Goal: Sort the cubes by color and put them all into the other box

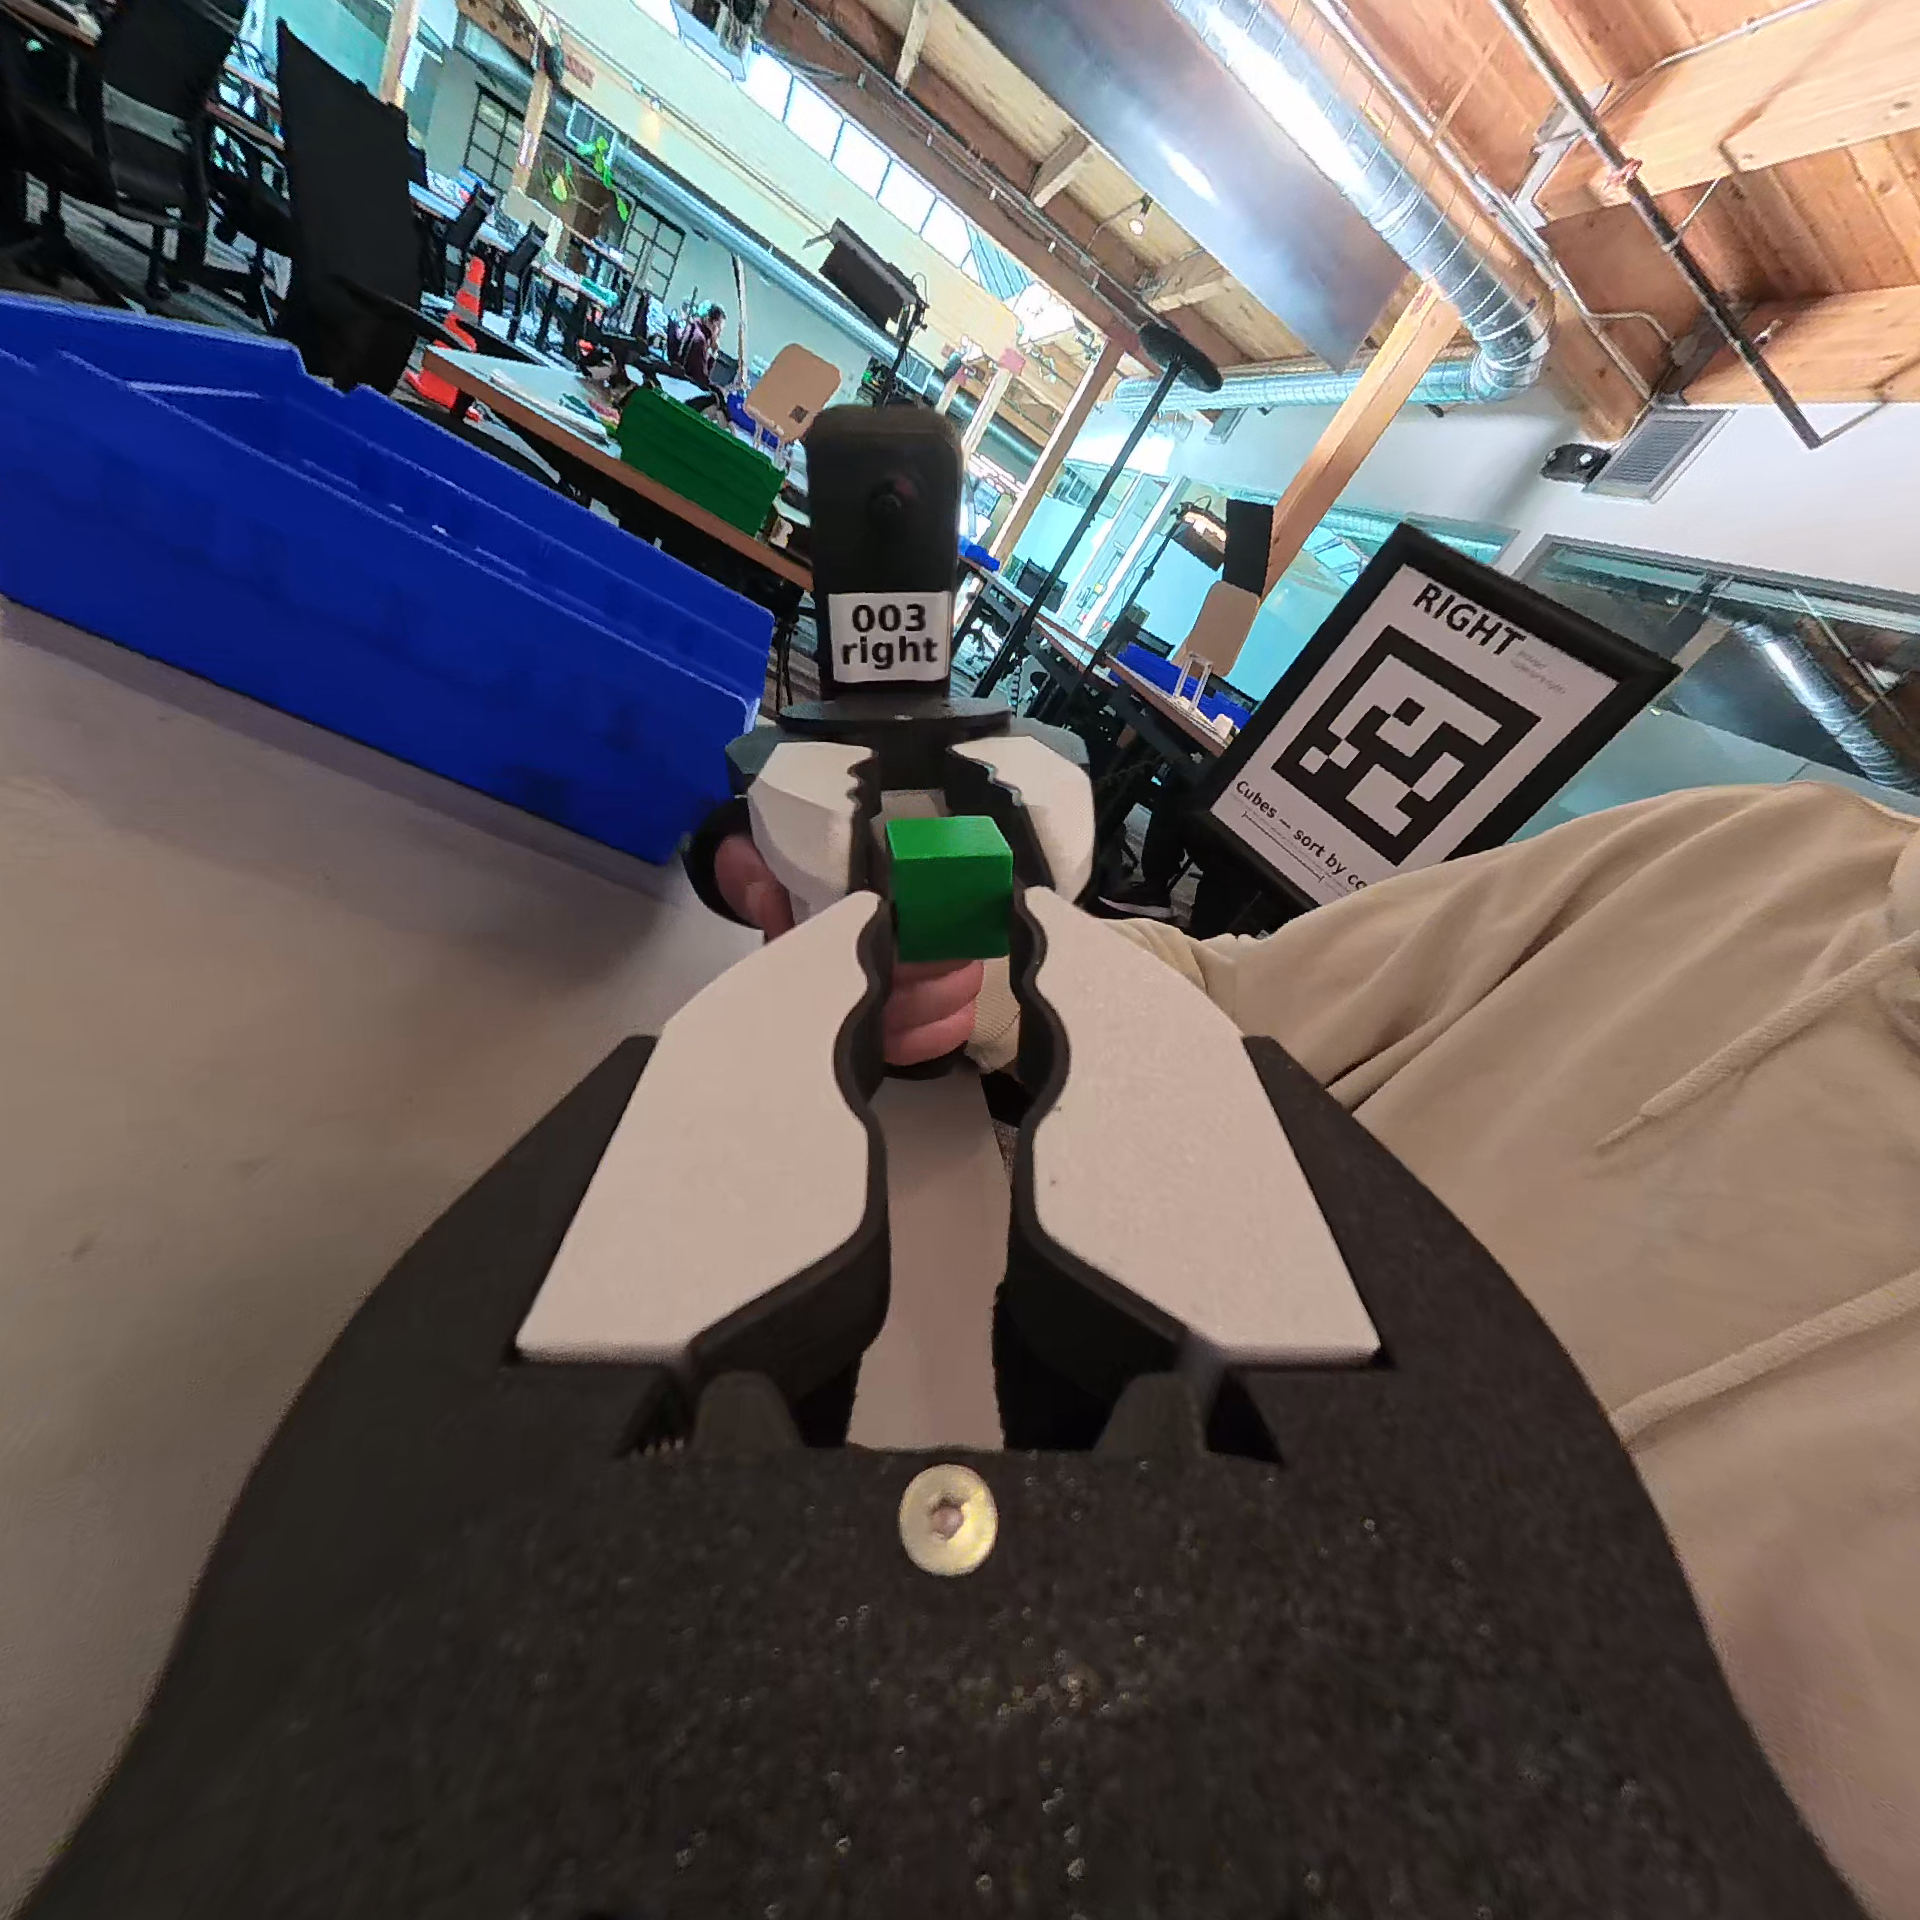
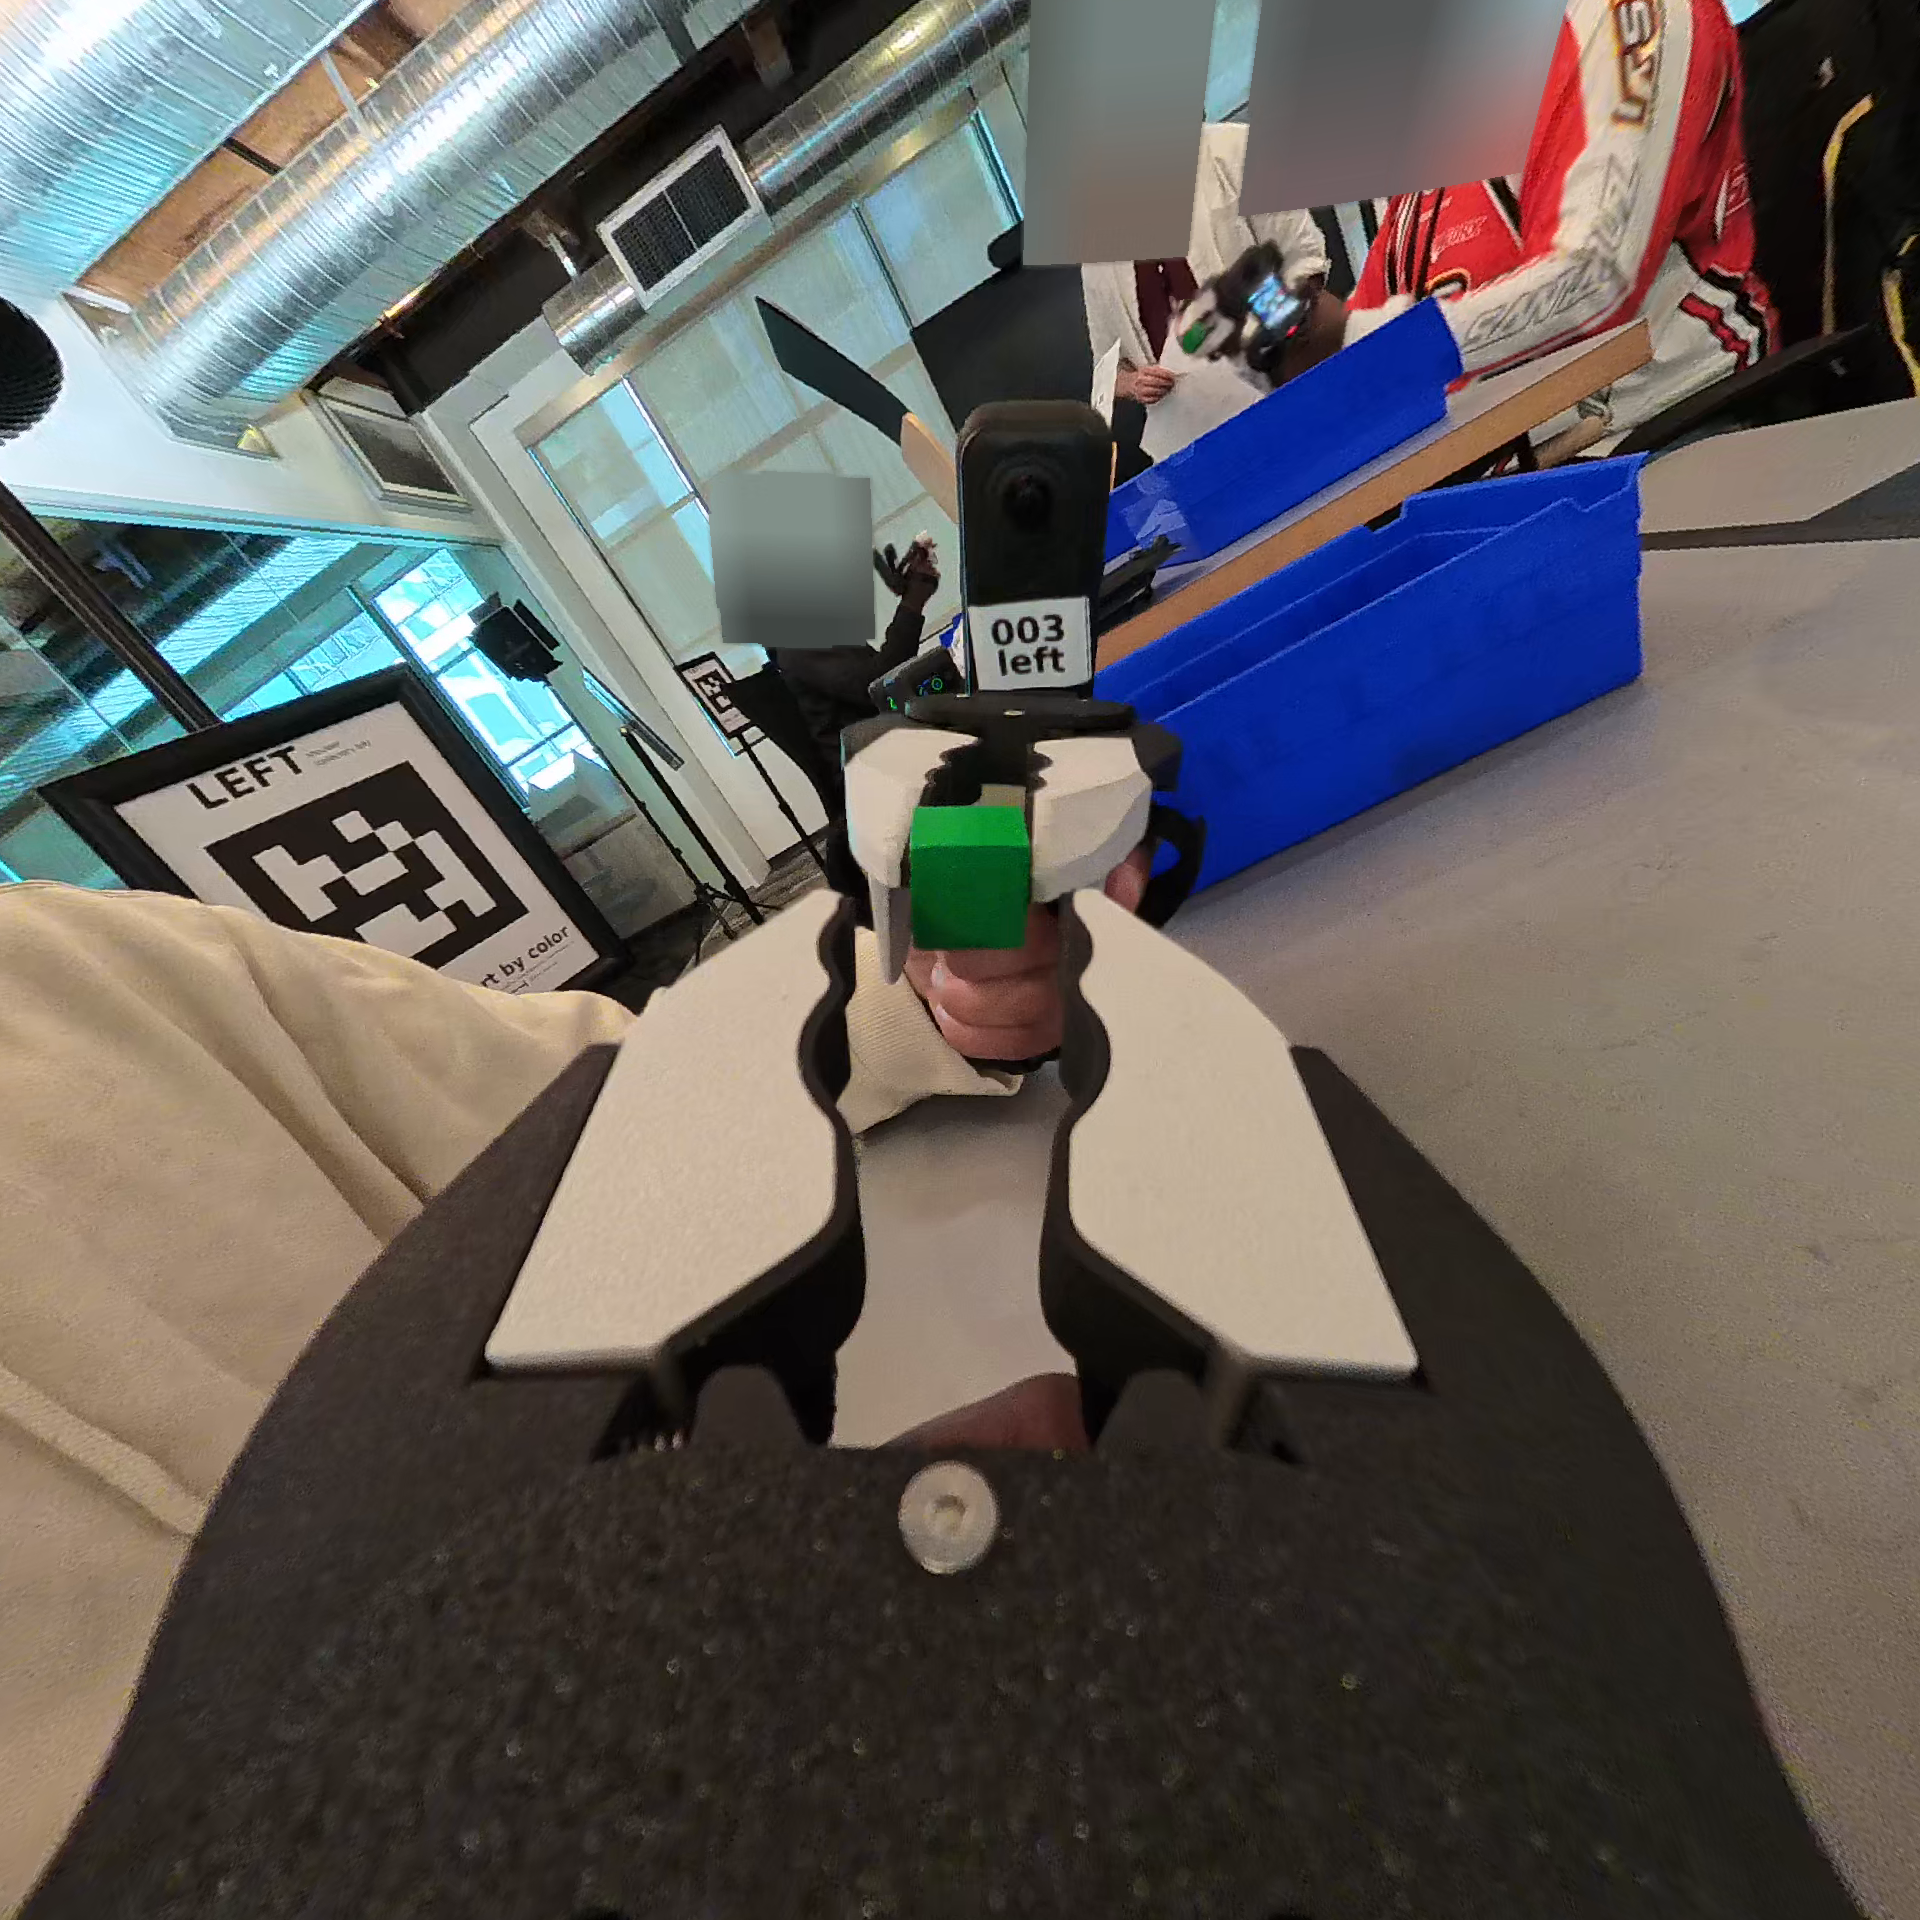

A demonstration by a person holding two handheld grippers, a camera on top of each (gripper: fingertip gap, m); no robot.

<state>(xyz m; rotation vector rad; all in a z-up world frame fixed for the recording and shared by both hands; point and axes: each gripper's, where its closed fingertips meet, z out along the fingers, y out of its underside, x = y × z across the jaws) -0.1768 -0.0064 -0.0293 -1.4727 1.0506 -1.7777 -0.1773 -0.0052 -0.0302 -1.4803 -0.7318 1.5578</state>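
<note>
Your left tool point(image 1: 951, 914) clenched the green cube point(image 1: 951, 883) at its tips, above the counter point(image 1: 208, 1039). Facing it, your right tool point(image 2: 961, 909) stood released. Letting go too early could have dropped the cube short of the blue bin point(image 1: 364, 623) near the counter's far edge.

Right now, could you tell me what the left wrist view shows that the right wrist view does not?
Only the left wrist view: green bins on a far table, and the left gripper seen close up, shut on the green cube.
Only the right wrist view: a person in a red and white jersey at a farther table, and the right gripper open, facing the cube.
Both: the cube between the two grippers, a blue box on the grey table, and a cream sleeve.
</note>
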